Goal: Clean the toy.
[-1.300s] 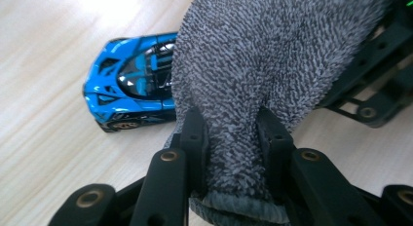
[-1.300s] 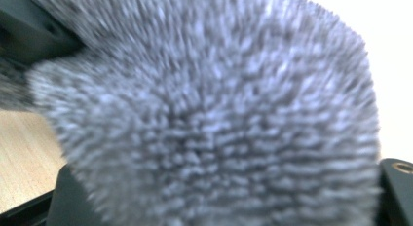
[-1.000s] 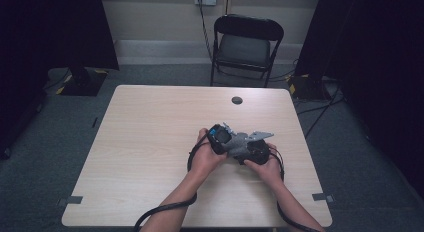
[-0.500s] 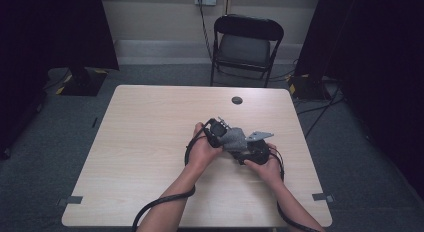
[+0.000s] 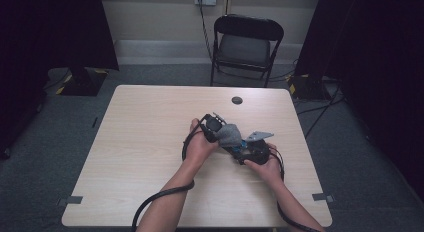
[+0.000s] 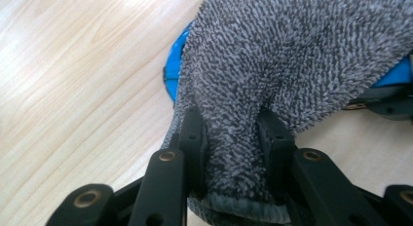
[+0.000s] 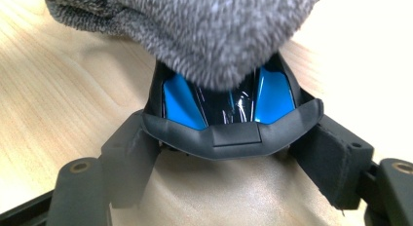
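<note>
A: What did the left gripper [image 6: 229, 153] have?

B: A grey cloth [image 6: 292, 65], pinched between its two black jaws. The cloth lay draped over a blue and black object [image 7: 229, 114].

A: And the right gripper [image 7: 229, 158]?

B: Its jaws were clamped on that object from both sides, just above the wooden table [image 5: 145, 142].

A: Where was all this?

B: Seen from the high view, both hands met right of the table's middle, the cloth [image 5: 230, 133] between them. A small dark disc [image 5: 236, 100] sat near the far edge, and a folding chair [image 5: 245, 44] stood beyond.
</note>
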Tool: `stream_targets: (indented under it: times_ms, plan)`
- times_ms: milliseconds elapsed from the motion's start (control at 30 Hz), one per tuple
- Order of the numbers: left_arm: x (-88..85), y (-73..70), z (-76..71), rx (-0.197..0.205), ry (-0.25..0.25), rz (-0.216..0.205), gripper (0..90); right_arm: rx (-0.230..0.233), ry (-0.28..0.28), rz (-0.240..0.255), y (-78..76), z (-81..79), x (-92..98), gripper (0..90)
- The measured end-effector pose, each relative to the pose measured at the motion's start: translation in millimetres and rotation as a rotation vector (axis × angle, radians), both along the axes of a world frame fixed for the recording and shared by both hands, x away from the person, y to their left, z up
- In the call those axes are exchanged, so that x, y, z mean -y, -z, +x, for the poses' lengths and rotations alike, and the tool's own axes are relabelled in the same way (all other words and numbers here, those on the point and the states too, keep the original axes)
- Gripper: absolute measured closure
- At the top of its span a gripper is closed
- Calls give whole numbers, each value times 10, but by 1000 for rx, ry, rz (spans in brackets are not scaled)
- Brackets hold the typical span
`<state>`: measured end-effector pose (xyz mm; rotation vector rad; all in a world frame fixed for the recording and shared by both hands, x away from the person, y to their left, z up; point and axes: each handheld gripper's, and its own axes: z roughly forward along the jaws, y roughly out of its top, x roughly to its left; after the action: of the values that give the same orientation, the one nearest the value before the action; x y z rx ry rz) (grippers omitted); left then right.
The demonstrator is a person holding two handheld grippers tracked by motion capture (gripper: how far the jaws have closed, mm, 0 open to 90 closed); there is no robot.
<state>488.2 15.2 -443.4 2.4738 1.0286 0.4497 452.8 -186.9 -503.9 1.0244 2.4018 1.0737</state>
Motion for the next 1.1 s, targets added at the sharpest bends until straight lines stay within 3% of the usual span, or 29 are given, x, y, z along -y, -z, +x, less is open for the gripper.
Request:
stream_targets:
  times_ms: [667, 1100]
  plan:
    - [-256, 64, 141, -19, -92, -17, 689, 0, 0, 1, 0, 1, 0, 262]
    - [-481, 134, 181, -24, -148, 23, 689, 0, 0, 1, 0, 2, 0, 262]
